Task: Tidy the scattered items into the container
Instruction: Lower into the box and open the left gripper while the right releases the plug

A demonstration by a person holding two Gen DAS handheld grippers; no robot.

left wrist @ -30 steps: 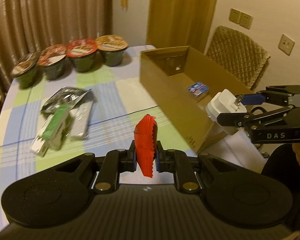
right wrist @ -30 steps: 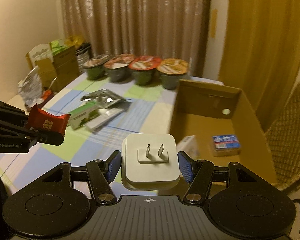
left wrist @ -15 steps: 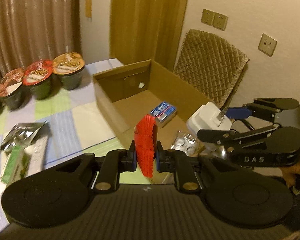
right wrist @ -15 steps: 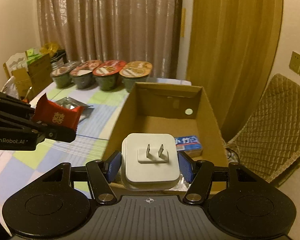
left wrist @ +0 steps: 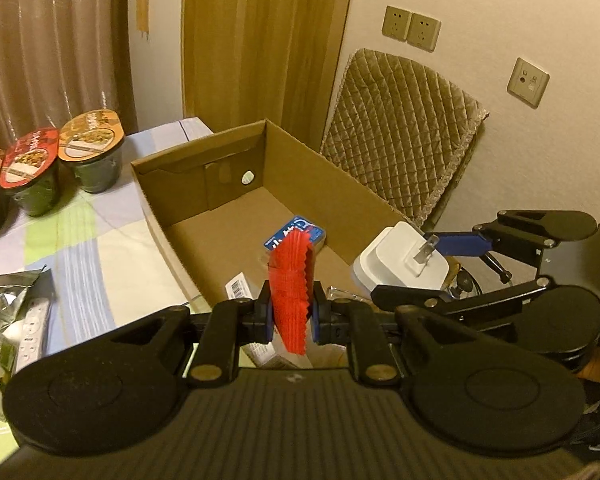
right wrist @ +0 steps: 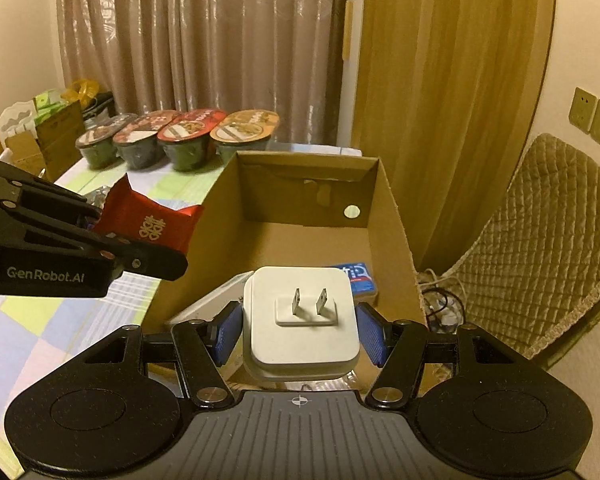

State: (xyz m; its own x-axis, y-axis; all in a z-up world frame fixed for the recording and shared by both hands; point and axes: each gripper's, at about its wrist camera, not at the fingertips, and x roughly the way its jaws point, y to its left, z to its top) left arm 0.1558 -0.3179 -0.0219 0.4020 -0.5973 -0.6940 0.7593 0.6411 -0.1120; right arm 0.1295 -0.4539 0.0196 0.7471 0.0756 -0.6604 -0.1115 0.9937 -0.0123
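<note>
1. Already over the cardboard box (left wrist: 284, 216), both grippers carry their loads: the left gripper (left wrist: 292, 314) has its fingers (left wrist: 265, 312) closed narrow on a red packet (left wrist: 291, 280), and the right gripper (right wrist: 300, 328) has its fingers (right wrist: 225, 332) set wide against the two sides of a white plug adapter (right wrist: 302, 320).
2. Seen along the left fingers, the red packet stands on edge, its long axis running up and away from the fingertips; the box floor lies directly ahead of and below it.
3. Seen along the right fingers, the adapter faces forward with its two prongs pointing away, and the open box lies straight beyond the fingertips.
4. To the right of the left fingers, the adapter hangs near the box's right-hand wall (left wrist: 340, 176); the packet sits nearer the left wall.
5. Beyond both fingertips a blue-labelled pack (right wrist: 358, 278) lies on the box floor, and a white carton (right wrist: 216, 298) lies just below and left of the adapter.
6. My judgement: each load needs only a release downward, and the two grippers are far enough apart not to collide.
</note>
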